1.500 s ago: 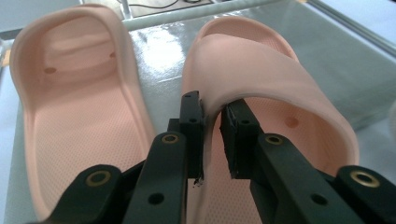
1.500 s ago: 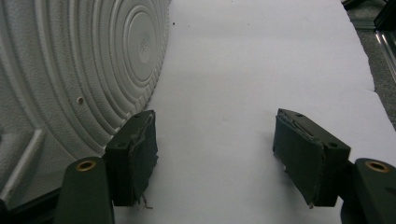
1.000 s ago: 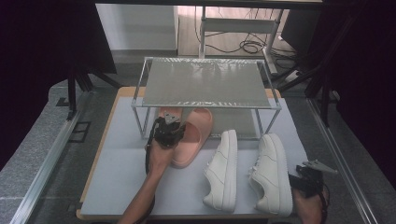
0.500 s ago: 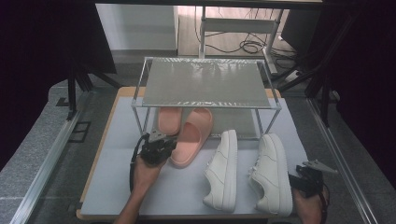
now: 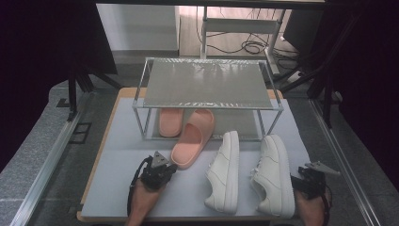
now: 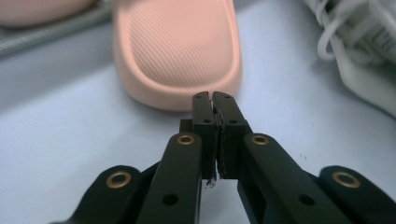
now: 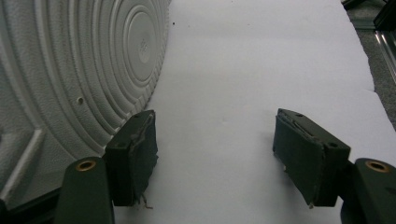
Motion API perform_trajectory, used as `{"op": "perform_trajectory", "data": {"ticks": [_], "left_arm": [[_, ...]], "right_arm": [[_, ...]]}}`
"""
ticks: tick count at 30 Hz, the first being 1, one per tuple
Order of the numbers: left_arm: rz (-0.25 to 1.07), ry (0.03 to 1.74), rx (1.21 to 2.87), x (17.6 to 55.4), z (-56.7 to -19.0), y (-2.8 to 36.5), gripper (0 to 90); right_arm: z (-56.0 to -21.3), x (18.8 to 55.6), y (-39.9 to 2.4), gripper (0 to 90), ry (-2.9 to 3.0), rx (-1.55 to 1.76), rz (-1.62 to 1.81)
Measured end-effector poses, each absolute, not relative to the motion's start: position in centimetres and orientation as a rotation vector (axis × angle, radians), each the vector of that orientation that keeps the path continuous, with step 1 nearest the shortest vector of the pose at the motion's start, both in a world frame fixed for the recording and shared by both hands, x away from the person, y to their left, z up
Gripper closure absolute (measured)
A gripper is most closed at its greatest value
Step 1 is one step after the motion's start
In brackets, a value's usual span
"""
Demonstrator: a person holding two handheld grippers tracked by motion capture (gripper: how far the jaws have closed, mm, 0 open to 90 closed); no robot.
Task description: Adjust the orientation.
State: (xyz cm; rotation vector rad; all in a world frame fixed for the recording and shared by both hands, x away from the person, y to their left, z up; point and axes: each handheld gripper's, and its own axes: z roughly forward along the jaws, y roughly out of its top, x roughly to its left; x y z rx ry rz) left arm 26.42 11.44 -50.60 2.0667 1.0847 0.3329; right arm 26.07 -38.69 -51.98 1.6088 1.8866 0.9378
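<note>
Step in hand: judged to be the seating of the pink slipper beside its mate under the wire rack; the slipper lies slanted, toe under the rack's front rail, heel out on the surface.
Left gripper: seen in the high view just short of the slipper's heel; in the left gripper view its tips sit right at the heel rim, contact or a hair's gap cannot be told.
Left fingers: they have just been closing and are now brought together, pad on pad, with nothing between them.
Right gripper: held low at the near right corner of the surface, beside the heel of the right sneaker.
Right fingers: spread wide, nothing held; the one finger lies close against the ribbed sole of the sneaker tipped on its side, the other stands apart over bare surface.
Left sneaker: laid between the slipper and the other sneaker, untouched.
Method note: the closed tips are best used as a blunt pusher, placed low and centred on the heel, and driven along the slipper's long axis; an off-centre push is likely to swing the heel towards the left sneaker.
Risk: the toe may be caught on the rack's lower rail, so a slow push is advised.
</note>
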Motion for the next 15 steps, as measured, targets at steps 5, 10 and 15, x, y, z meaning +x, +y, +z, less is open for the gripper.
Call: {"op": "perform_trajectory", "data": {"ticks": [5, 10, 15], "left_arm": [[0.376, 1.085, 2.124, 26.7, -51.3, 10.7, 88.6], [0.370, 1.077, 2.128, 27.4, -51.3, 10.2, 88.4], [0.348, 1.062, 2.111, 27.8, -51.3, 9.2, 88.0]], "right_arm": [[-52.0, 26.1, -38.7, 31.0, 1.887, 1.609, 0.938], [-52.0, 26.1, -38.7, 30.9, 1.886, 1.610, 0.938], [-52.0, 26.1, -38.7, 31.0, 1.887, 1.609, 0.938]]}}
